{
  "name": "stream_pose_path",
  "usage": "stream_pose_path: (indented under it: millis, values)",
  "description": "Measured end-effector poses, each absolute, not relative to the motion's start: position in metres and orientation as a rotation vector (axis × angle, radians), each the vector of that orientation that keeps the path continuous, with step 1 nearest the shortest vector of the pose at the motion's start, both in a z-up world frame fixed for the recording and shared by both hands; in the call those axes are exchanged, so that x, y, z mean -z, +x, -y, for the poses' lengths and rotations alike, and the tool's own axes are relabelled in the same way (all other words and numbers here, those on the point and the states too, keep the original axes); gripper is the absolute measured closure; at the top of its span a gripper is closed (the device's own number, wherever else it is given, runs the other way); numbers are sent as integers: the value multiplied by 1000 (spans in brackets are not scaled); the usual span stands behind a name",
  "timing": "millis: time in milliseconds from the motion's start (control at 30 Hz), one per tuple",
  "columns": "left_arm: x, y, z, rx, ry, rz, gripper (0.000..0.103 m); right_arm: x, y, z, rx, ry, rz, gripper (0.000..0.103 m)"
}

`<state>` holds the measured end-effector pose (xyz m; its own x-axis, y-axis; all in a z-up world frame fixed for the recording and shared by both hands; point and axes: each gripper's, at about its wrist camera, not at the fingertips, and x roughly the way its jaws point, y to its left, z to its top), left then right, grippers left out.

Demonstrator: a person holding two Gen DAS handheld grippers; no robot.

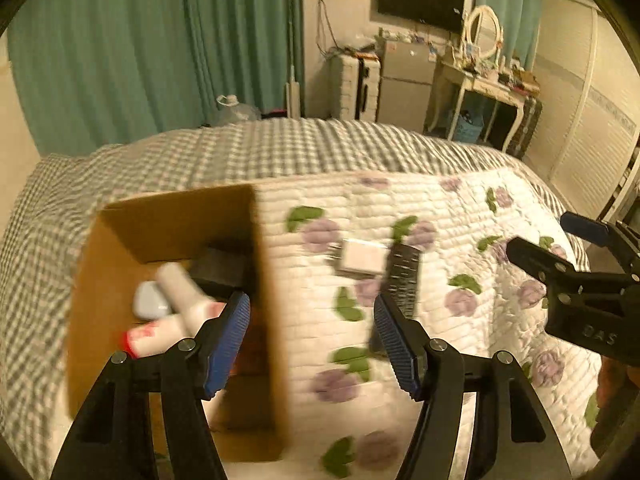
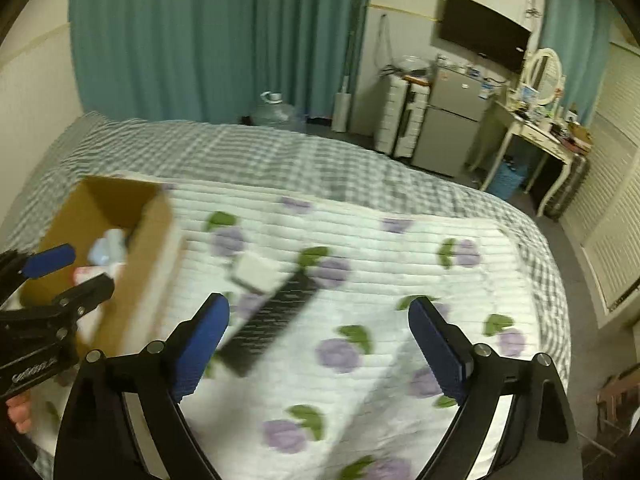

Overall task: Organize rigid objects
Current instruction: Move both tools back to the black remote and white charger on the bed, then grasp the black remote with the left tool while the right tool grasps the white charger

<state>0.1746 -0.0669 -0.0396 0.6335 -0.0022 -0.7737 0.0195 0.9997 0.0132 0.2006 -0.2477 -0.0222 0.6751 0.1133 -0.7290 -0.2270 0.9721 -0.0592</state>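
Note:
A cardboard box [image 1: 120, 256] stands on the bed at left and holds white tubes [image 1: 180, 288], a pale blue case [image 1: 150, 302] and a black object [image 1: 220, 266]. A black remote [image 1: 402, 276] and a small white box [image 1: 362, 258] lie on the floral quilt [image 1: 440, 340] to its right. My left gripper [image 1: 312, 340] is open and empty above the box's right wall. My right gripper [image 2: 320, 340] is open and empty above the quilt, just right of the remote [image 2: 272, 324] and white box [image 2: 256, 270]. The cardboard box [image 2: 156, 248] shows at left.
The bed has a grey checked cover [image 2: 280, 160]. Beyond it stand a water jug [image 2: 276, 114], a small fridge [image 2: 452, 132], a dressing table with mirror [image 2: 536, 124] and a wall TV [image 2: 484, 36]. Teal curtains [image 2: 220, 40] hang behind.

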Motion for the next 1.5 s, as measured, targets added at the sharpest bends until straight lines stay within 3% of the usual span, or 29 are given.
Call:
stream_pose_path:
  millis: [233,667,800,833,867,1267,1500]
  values:
    - [85,206,136,52,147,-938,36,66,228,307,-155,-28,-854,11]
    - [175,256,169,48,192,-1047,36,105,252,322,-196,16,-933,11]
    - [176,250,173,50,210,-1003,40,107,253,321,-199,19,-937,11]
    - [174,246,173,57,219,-999,54,107,252,321,-202,19,-936,11]
    - [172,242,174,56,232,-992,58,107,253,320,-203,18,-936,11]
    - [129,176,126,-111,2,-941,61,91,243,279,-390,-160,-829,11]
    - [134,175,109,-315,-155,-923,60,92,251,239,-600,-338,-744,11]
